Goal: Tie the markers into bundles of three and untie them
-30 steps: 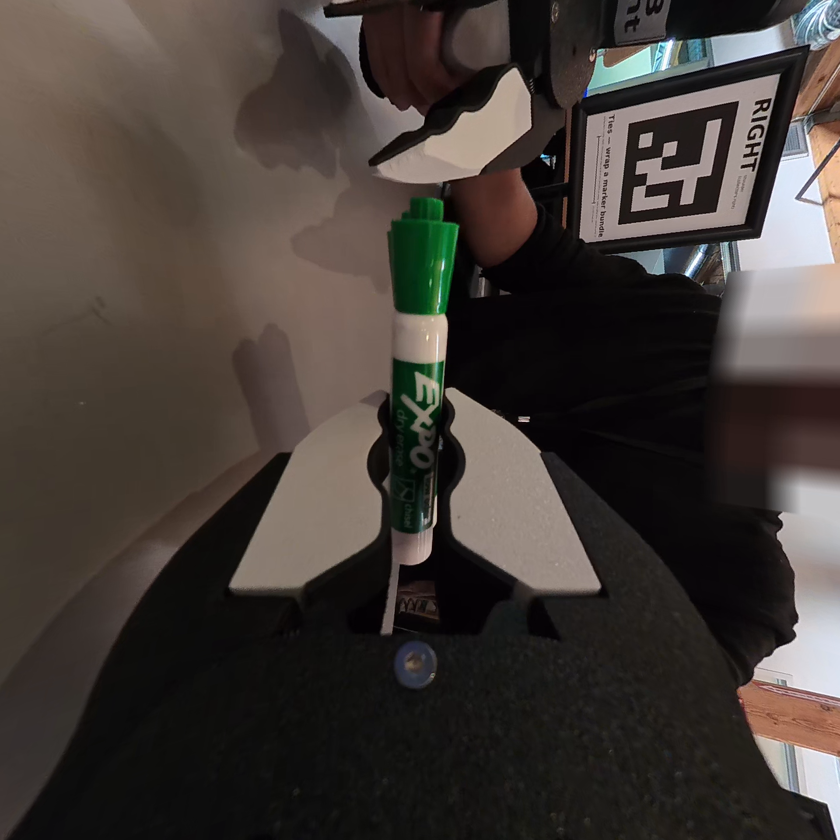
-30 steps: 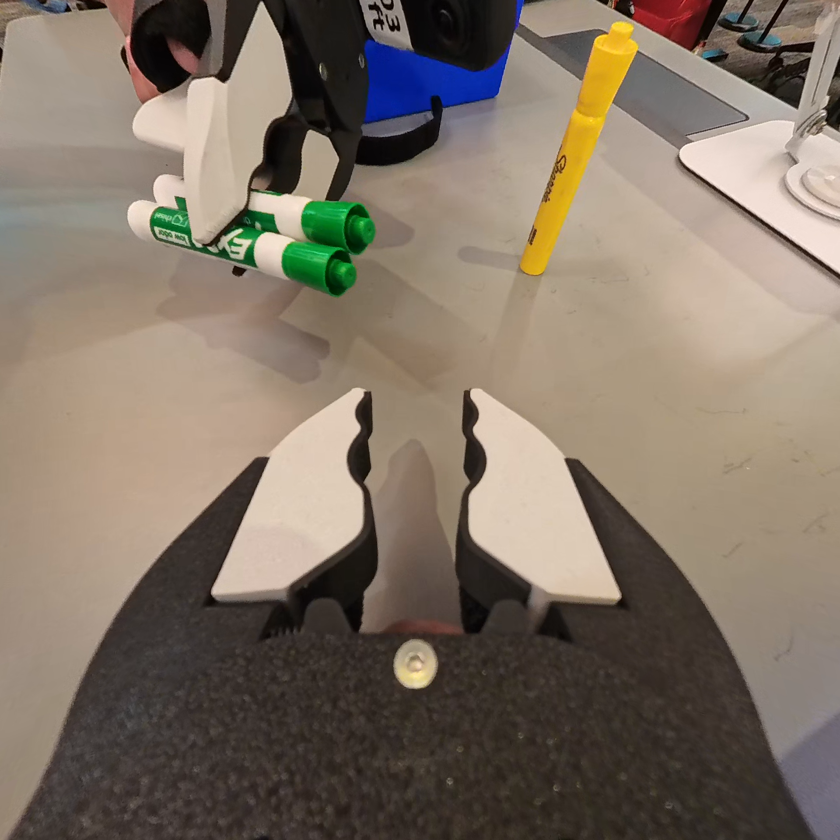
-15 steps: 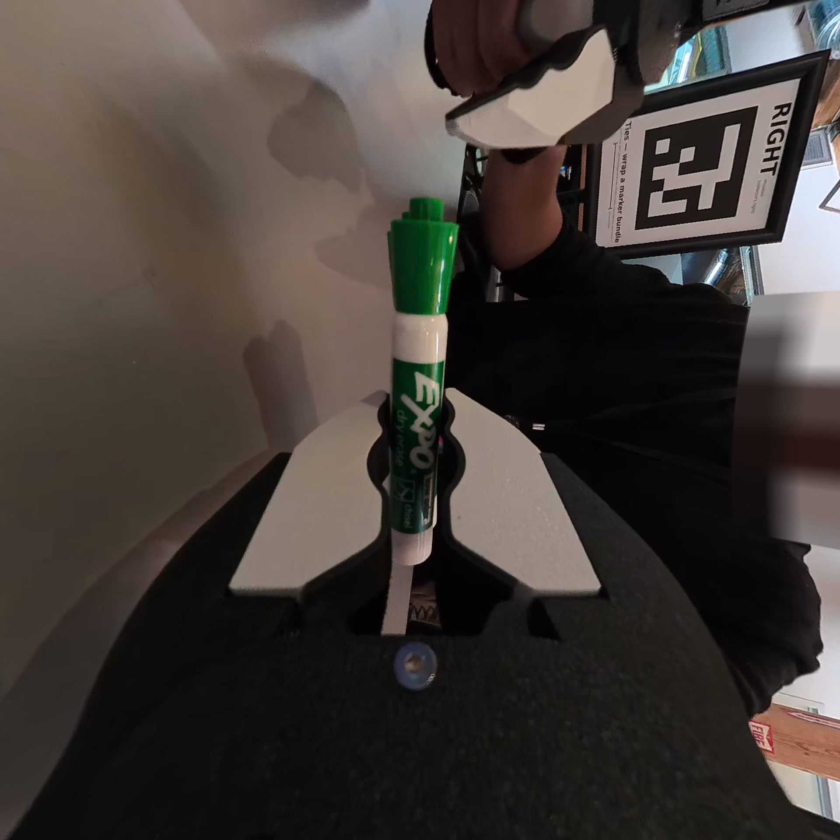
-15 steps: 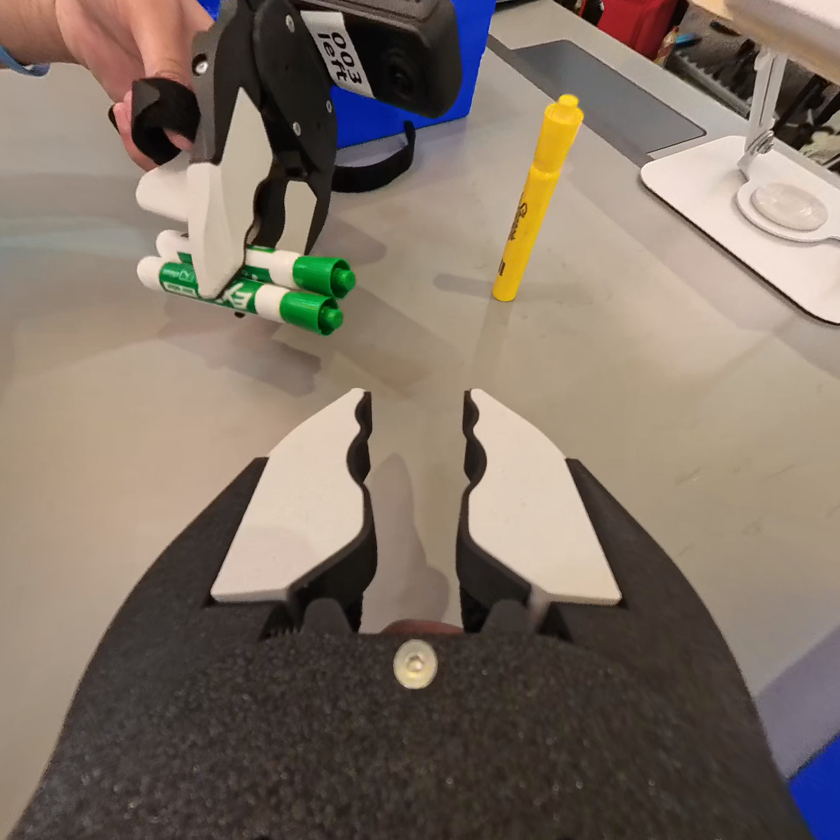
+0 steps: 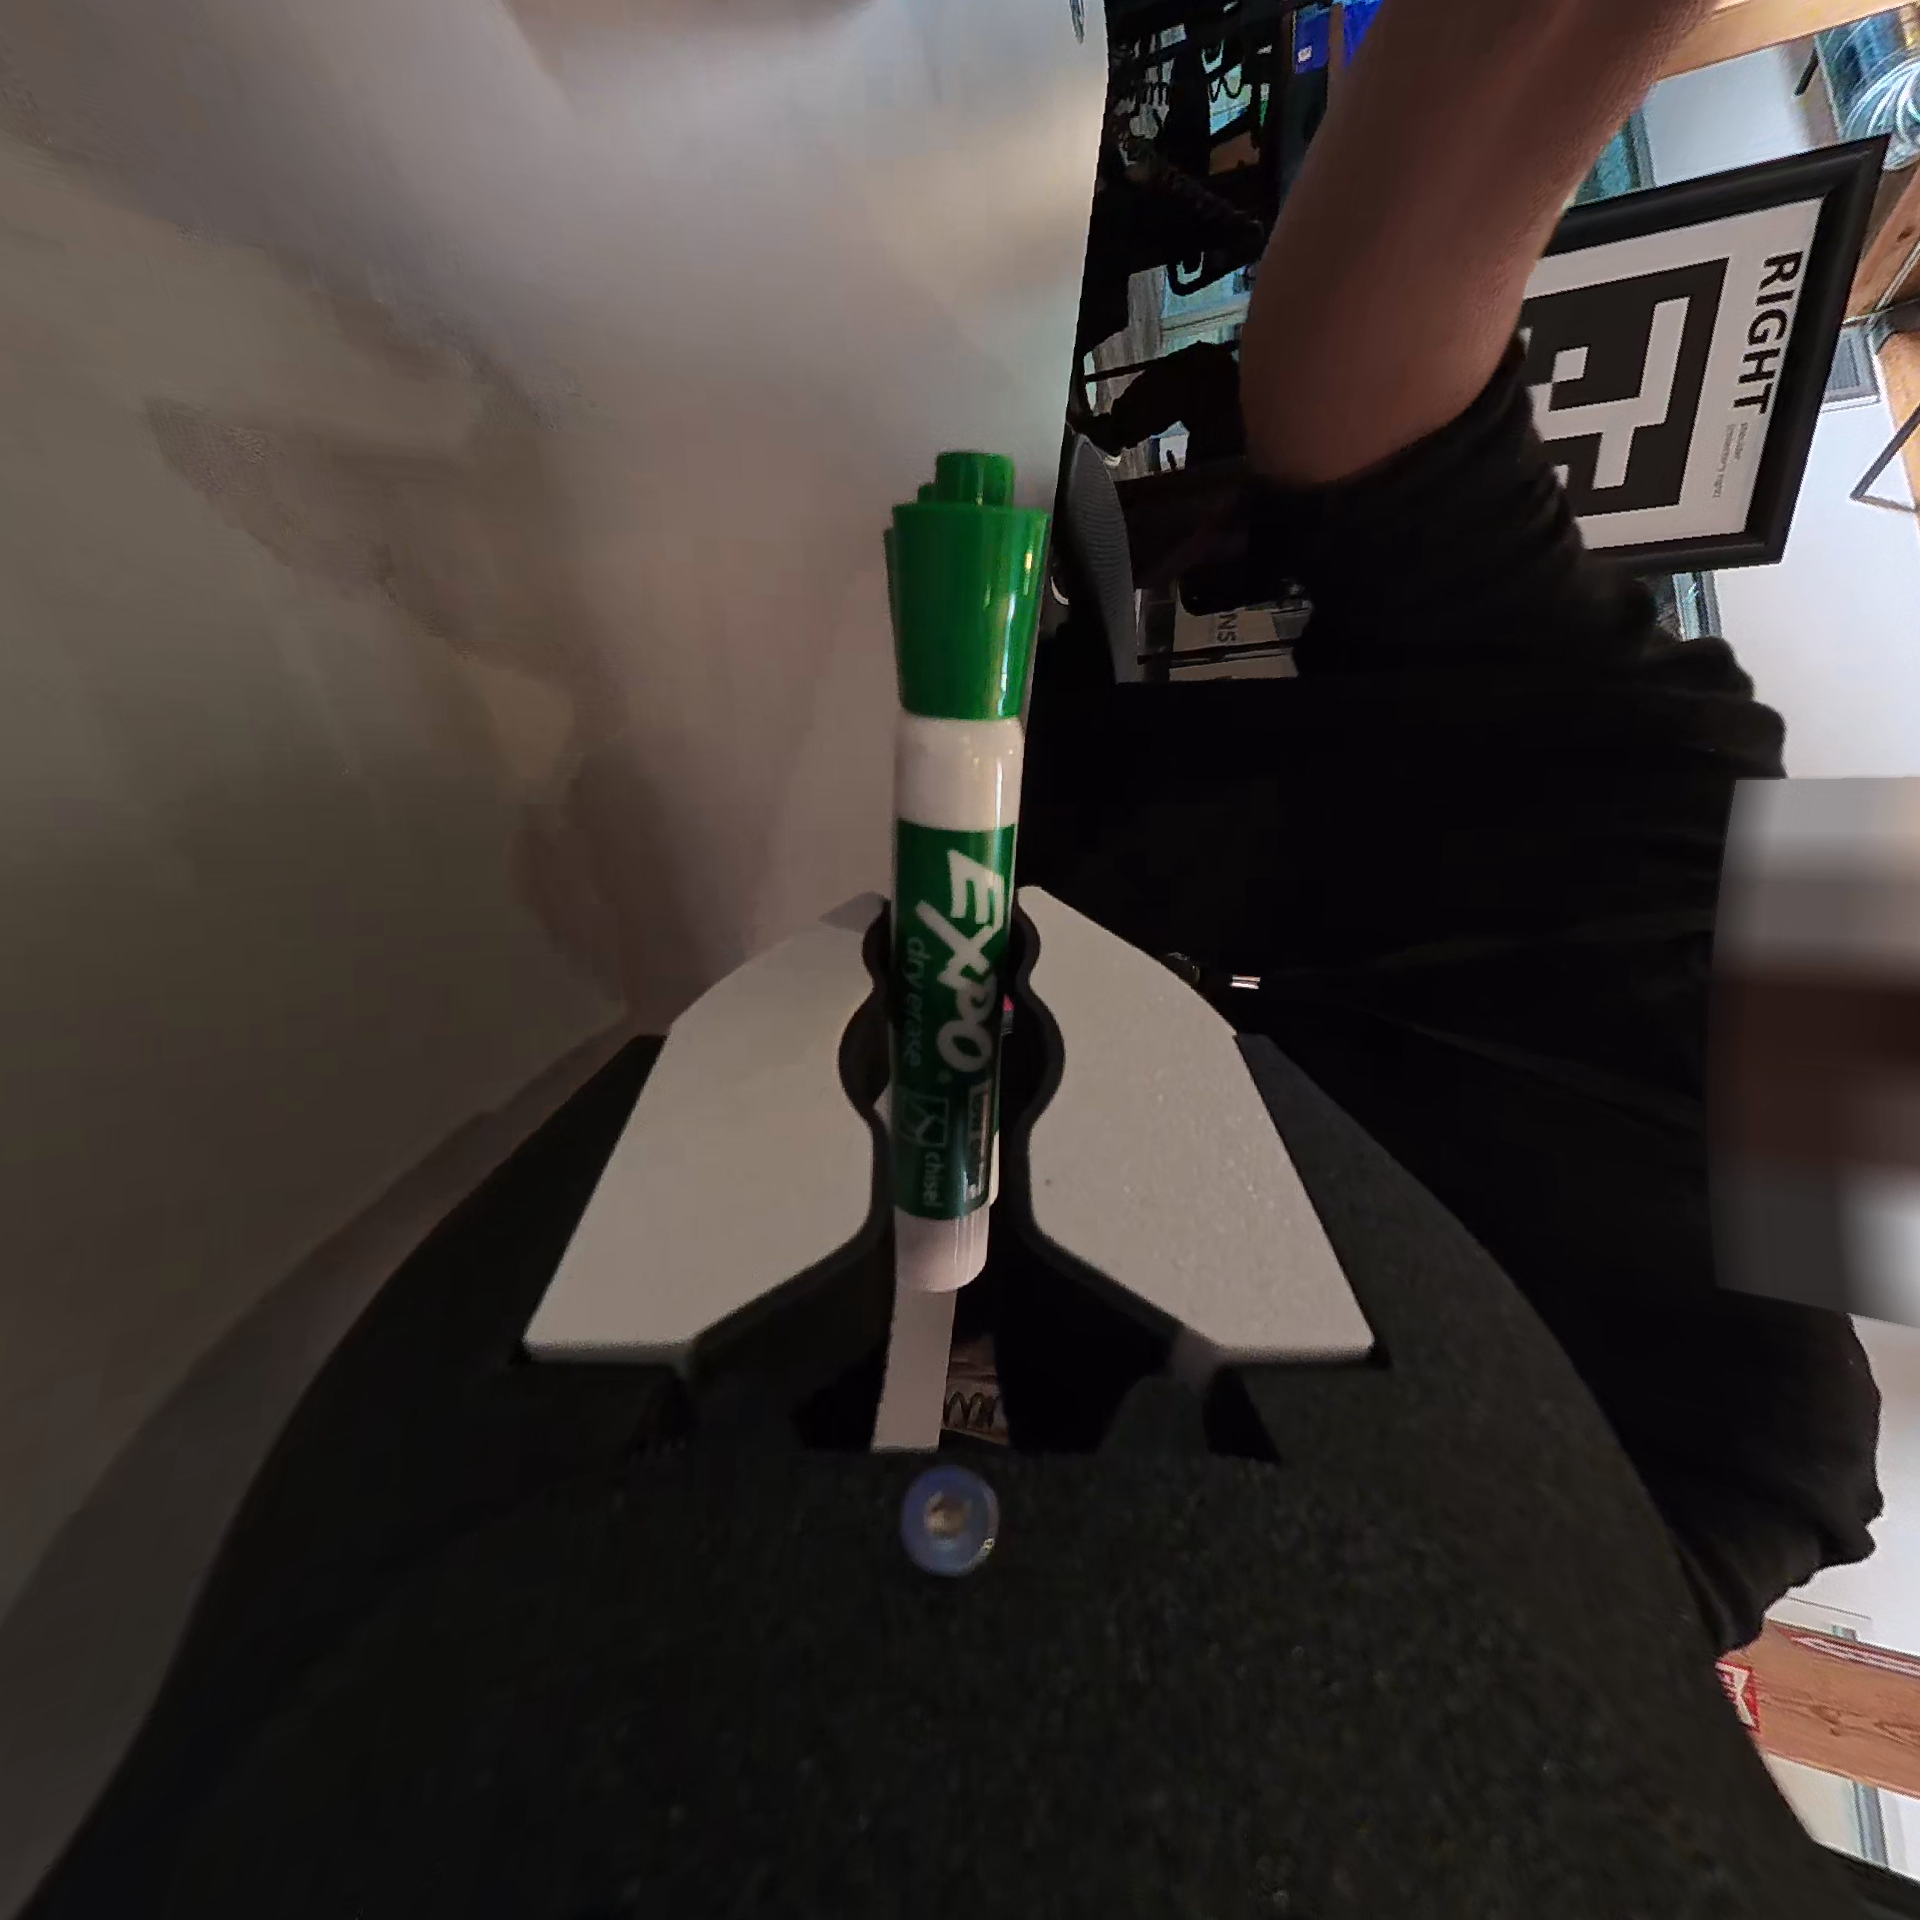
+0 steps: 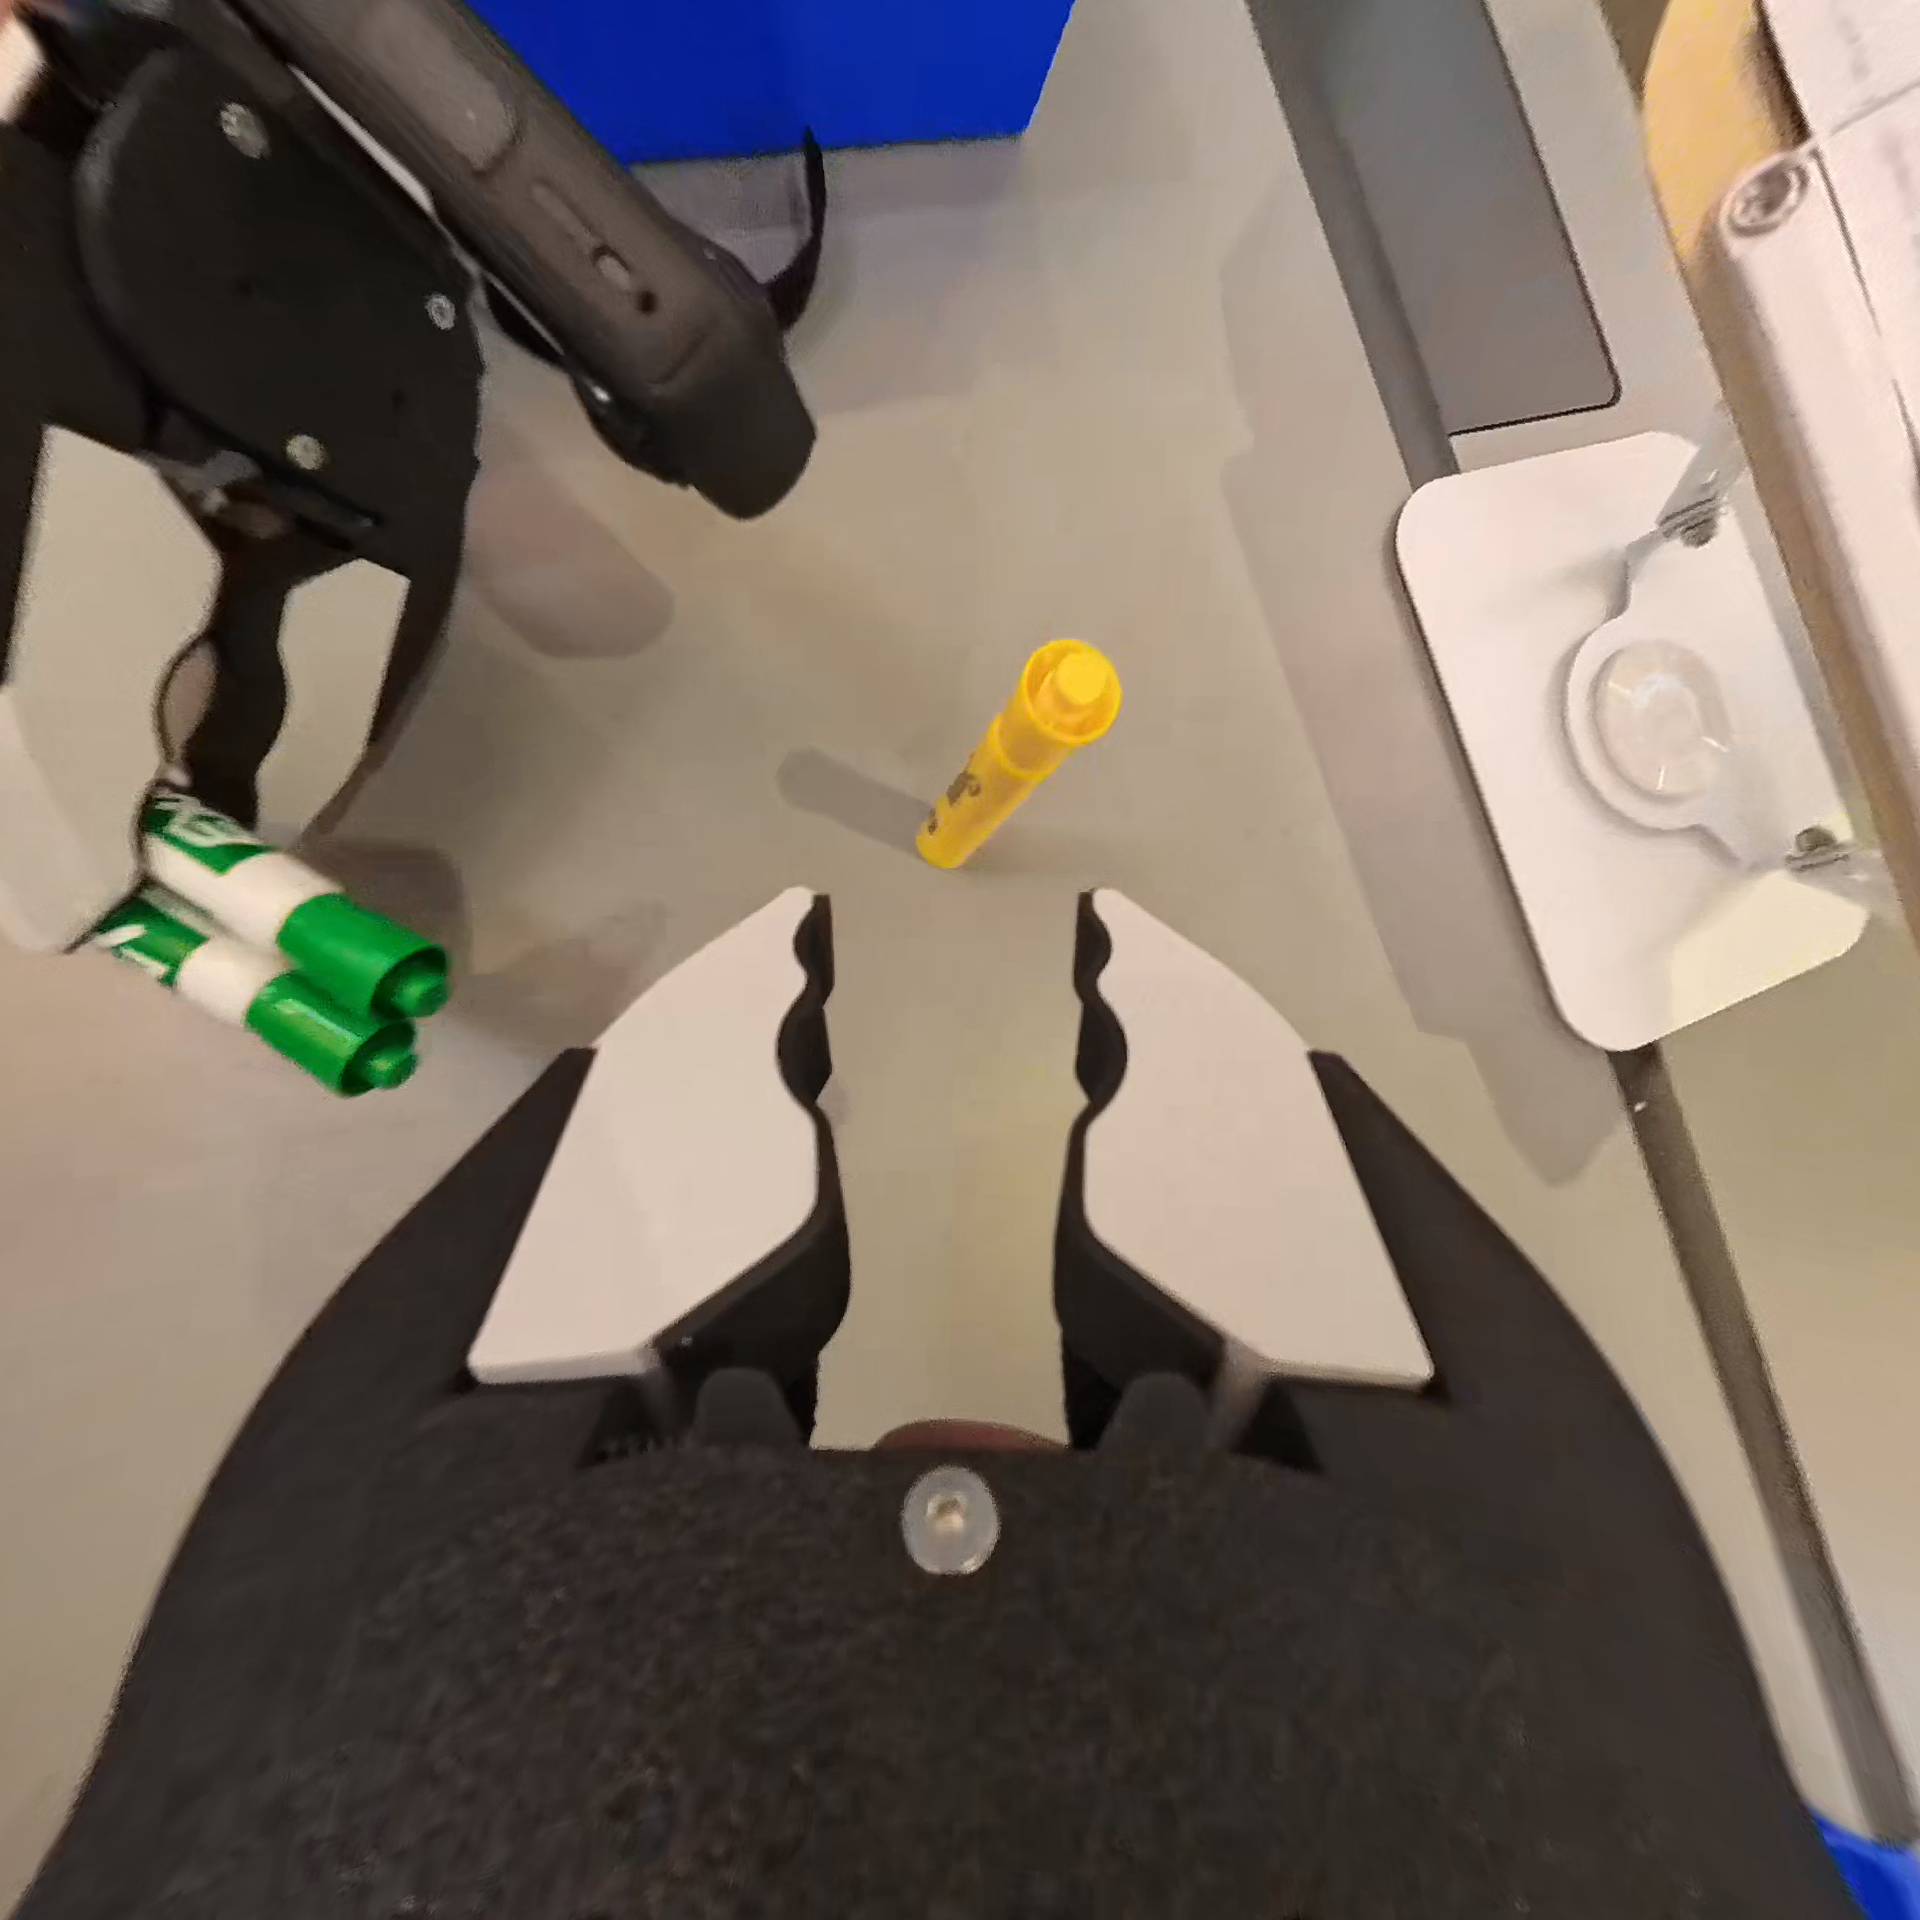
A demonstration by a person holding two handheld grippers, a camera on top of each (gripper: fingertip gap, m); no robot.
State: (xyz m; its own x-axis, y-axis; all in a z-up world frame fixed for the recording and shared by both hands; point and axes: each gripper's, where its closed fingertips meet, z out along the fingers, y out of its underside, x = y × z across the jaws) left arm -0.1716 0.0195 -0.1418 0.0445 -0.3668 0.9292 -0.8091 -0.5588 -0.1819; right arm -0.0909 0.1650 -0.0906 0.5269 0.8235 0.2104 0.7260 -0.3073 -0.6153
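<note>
Left gripper [image 5: 951,997] clamping green markers [image 5: 956,831] between its fingers, caps jutting past the tips — likely keeping the pair together and steady, awaiting a third. Right gripper [image 6: 951,966] hanging over the table [image 6: 623,1039] with fingers parted, gripping nothing. Yellow marker [image 6: 1023,753] standing upright just ahead of those tips — probably the next pick, judging by the aim.

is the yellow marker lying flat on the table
No, the yellow marker stands on end on the table, ahead of the open right gripper.
</note>
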